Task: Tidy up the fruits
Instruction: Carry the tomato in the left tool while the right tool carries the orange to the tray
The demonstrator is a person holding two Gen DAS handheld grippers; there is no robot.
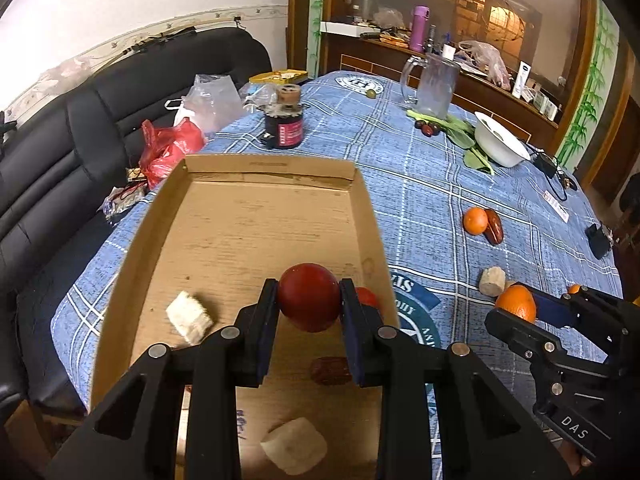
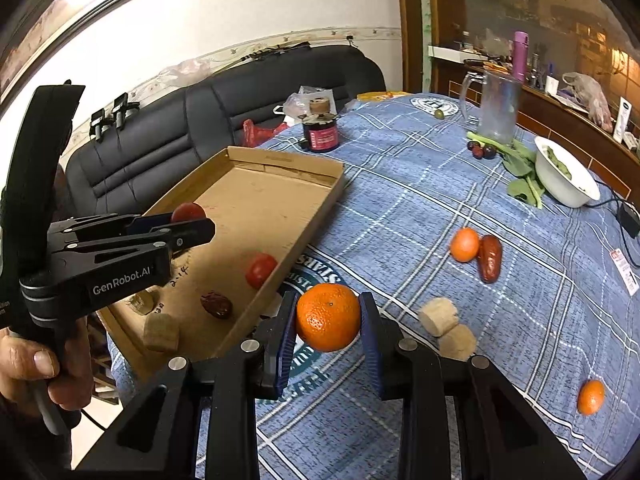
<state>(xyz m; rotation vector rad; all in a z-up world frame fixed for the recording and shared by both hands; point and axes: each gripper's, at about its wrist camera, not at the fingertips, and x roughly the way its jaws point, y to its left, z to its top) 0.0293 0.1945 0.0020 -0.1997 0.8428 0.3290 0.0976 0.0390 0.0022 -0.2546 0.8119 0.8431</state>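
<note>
My left gripper (image 1: 309, 286) is shut on a round red fruit (image 1: 309, 300), held above the near part of a cardboard tray (image 1: 272, 164). In the tray lie a small red fruit (image 2: 261, 270), a dark date (image 2: 217, 304) and pale chunks (image 1: 189, 317). My right gripper (image 2: 329, 300) is shut on an orange (image 2: 328, 320) over the blue cloth, just right of the tray's side wall. Another orange (image 2: 465, 244) and a red date (image 2: 490, 258) lie together further out, with pale chunks (image 2: 438, 316) and a small orange (image 2: 591, 397) nearer.
A dark jar (image 1: 284, 130) stands behind the tray. A glass pitcher (image 1: 436, 84), a white bowl (image 1: 500, 144) and leafy greens (image 1: 476, 158) sit at the far right. A black sofa (image 1: 80, 120) with plastic bags borders the table's left edge.
</note>
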